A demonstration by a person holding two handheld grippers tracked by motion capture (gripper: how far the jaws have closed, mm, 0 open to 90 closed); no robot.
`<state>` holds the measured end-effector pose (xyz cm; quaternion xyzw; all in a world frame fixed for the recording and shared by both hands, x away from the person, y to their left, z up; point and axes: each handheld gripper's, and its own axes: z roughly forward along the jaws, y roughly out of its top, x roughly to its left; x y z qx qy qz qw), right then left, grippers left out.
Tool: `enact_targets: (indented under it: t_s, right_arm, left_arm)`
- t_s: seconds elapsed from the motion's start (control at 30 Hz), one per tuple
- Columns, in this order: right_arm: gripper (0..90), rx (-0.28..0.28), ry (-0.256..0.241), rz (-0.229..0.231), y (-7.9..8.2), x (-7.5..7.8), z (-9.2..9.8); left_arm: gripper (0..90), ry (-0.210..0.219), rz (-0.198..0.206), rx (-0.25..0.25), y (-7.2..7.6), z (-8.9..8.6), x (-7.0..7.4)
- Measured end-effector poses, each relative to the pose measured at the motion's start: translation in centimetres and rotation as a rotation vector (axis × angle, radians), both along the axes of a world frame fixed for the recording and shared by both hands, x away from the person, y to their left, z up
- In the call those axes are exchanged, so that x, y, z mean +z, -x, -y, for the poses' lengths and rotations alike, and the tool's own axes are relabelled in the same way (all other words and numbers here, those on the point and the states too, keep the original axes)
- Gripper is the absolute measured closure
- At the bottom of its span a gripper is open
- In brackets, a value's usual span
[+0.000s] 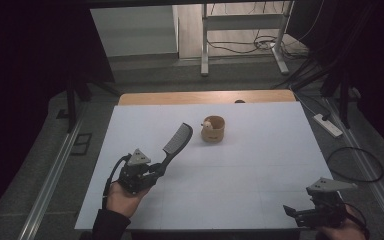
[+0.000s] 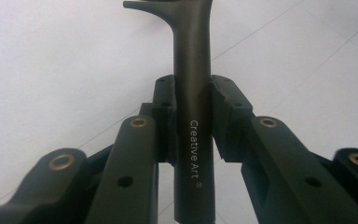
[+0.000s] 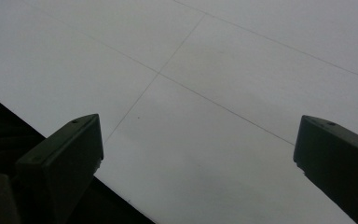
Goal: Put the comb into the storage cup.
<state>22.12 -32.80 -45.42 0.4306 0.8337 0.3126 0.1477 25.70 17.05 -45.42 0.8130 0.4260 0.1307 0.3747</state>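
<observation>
A black comb is held off the white table, its toothed head pointing toward the back right. My left gripper is shut on its handle at the table's front left. In the left gripper view the comb handle, printed "Creative Art", runs up between the two jaws of my left gripper. A small round wooden cup with a pale figure on its near-left rim stands near the table's middle back. My right gripper hovers open at the front right corner. In the right gripper view, my right gripper has its jaws wide apart over bare table.
The white table top has a wooden strip along its far edge. In the right gripper view the table's front edge lies just under the left jaw. A power strip and cables lie on the floor to the right. A desk frame stands behind.
</observation>
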Motion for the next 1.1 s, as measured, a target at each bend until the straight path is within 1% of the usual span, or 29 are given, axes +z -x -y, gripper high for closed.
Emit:
enact_targets:
  t_s: [0.23,0.37,0.53,0.7,0.9,1.03,1.1]
  right_arm:
    - [0.5,0.011,-0.001,0.008,0.1,0.0,-0.1]
    - [0.1,0.018,-0.001,0.016,0.1,0.1,-0.1]
    - [0.0,0.032,-0.026,0.059,0.2,0.3,-0.2]
    - [0.0,0.045,-0.042,0.084,0.2,0.7,-0.4]
    - [0.0,0.08,-0.08,0.118,-0.1,1.3,-0.6]
    - [0.0,0.106,-0.132,0.1,-0.5,1.8,-0.7]
    - [0.0,0.117,-0.148,0.105,-0.7,2.1,-0.8]
  left_arm:
    - [72.3,0.039,0.024,0.0,0.9,0.2,0.3]
    - [72.3,0.043,0.035,0.0,1.3,0.3,0.4]
    - [72.3,0.058,0.05,0.006,1.9,0.4,0.6]
    - [72.3,0.066,0.056,0.002,2.4,0.6,0.6]
    - [72.3,0.078,0.061,0.003,2.8,0.8,0.7]
    - [72.3,0.081,0.061,-0.002,2.9,0.9,0.7]
    - [72.3,0.079,0.06,-0.006,2.8,1.0,0.6]
